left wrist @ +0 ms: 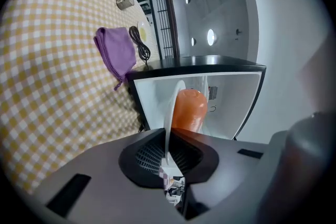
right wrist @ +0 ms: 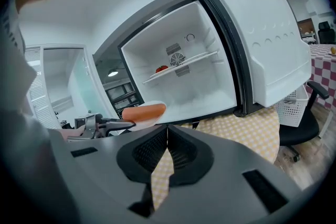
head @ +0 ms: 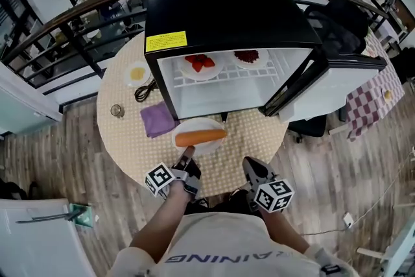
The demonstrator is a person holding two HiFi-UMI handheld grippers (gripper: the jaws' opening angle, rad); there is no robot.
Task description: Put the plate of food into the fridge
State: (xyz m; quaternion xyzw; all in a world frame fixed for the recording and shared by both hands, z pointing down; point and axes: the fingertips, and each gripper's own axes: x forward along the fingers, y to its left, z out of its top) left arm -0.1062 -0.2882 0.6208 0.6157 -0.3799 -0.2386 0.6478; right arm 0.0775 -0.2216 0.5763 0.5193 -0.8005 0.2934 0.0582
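Note:
A white plate (head: 197, 141) carrying an orange sausage (head: 201, 136) hovers over the round checked table (head: 123, 139), just in front of the open black fridge (head: 224, 10). My left gripper (head: 187, 154) is shut on the plate's near rim. In the left gripper view the plate (left wrist: 172, 113) stands edge-on between the jaws (left wrist: 168, 153), with the sausage (left wrist: 188, 110) beyond. My right gripper (head: 250, 165) hangs to the right of the plate, shut and empty (right wrist: 167, 136). In the right gripper view the plate (right wrist: 144, 113) is just short of the fridge's lower compartment (right wrist: 210, 92).
The fridge shelf (head: 227, 71) holds a plate of strawberries (head: 200, 63) and a plate with a red cake (head: 248, 57). The door (head: 337, 78) swings open to the right. A purple cloth (head: 157, 119), a black cable (head: 144, 90), a small plate (head: 137, 74) and a glass (head: 117, 111) lie left of the fridge.

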